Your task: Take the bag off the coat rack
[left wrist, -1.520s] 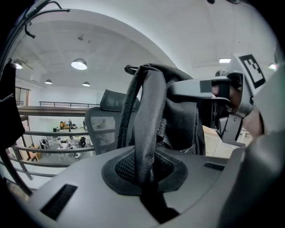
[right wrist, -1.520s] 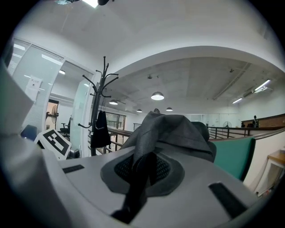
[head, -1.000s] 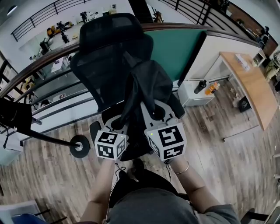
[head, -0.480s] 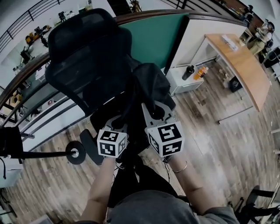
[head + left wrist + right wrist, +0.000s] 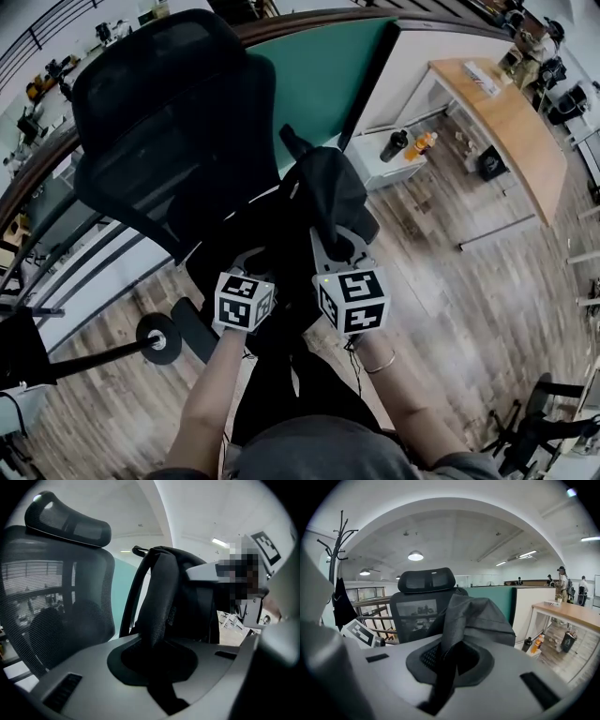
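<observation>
**Bag** (image 5: 330, 187): black fabric backpack. It is off the coat rack and held in the air at 12 o'clock from the person in the head view. Its straps run down into both grippers.

**Left gripper** (image 5: 251, 262): jaws together, clamped on a black padded strap of the bag. In the left gripper view the strap rises out of the jaw gap toward 12 o'clock.

**Right gripper** (image 5: 334, 242): jaws closed tight on a second strap of the bag. In the right gripper view the bag's body bulges above them at 1 o'clock. It sits just beside the left gripper, at that gripper's 3 o'clock.

**Coat rack** (image 5: 339, 536): upright with branching hooks, at 10 o'clock in the right gripper view. A dark garment (image 5: 343, 606) hangs on it. In the head view its round base lies at 8 o'clock, well apart from the bag.

**Office chair** (image 5: 169, 131): black mesh with a headrest, at 11 o'clock in the head view, just behind the bag.

**Green partition** (image 5: 319, 84): at 12 o'clock, beyond the chair.

**Wooden desk** (image 5: 506, 122): at 2 o'clock.

**Black bottle** (image 5: 394, 145) and **orange bottle** (image 5: 424, 142): side by side at 1 o'clock, between the partition and the desk.

**Plank floor** (image 5: 450, 281): wood-grain, under everything listed.
</observation>
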